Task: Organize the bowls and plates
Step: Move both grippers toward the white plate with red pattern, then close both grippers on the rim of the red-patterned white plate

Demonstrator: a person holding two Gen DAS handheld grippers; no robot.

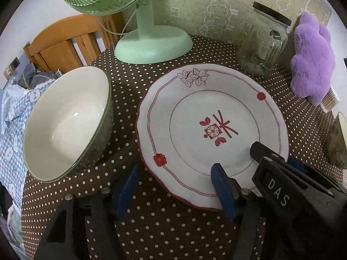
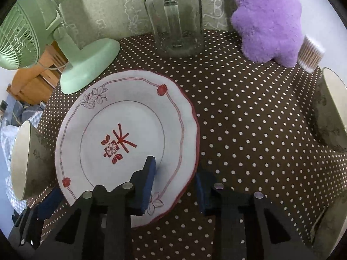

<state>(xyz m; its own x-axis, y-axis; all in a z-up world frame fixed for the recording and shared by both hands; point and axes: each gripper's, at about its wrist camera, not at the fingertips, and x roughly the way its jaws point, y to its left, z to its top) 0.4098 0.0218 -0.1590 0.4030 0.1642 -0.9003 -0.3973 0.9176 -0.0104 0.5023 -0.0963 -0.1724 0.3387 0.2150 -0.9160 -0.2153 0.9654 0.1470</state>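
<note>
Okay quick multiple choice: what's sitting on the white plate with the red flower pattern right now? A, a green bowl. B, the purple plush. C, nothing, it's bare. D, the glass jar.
C: the plate shows its whole painted face uncovered, while one bowl stands beside it on the dotted tablecloth, and the jar and plush stand behind.

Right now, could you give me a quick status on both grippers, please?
Left gripper open, right gripper open, both straddling white red-trimmed plate rim. Green bowl beside it. Nothing gripped.
</note>
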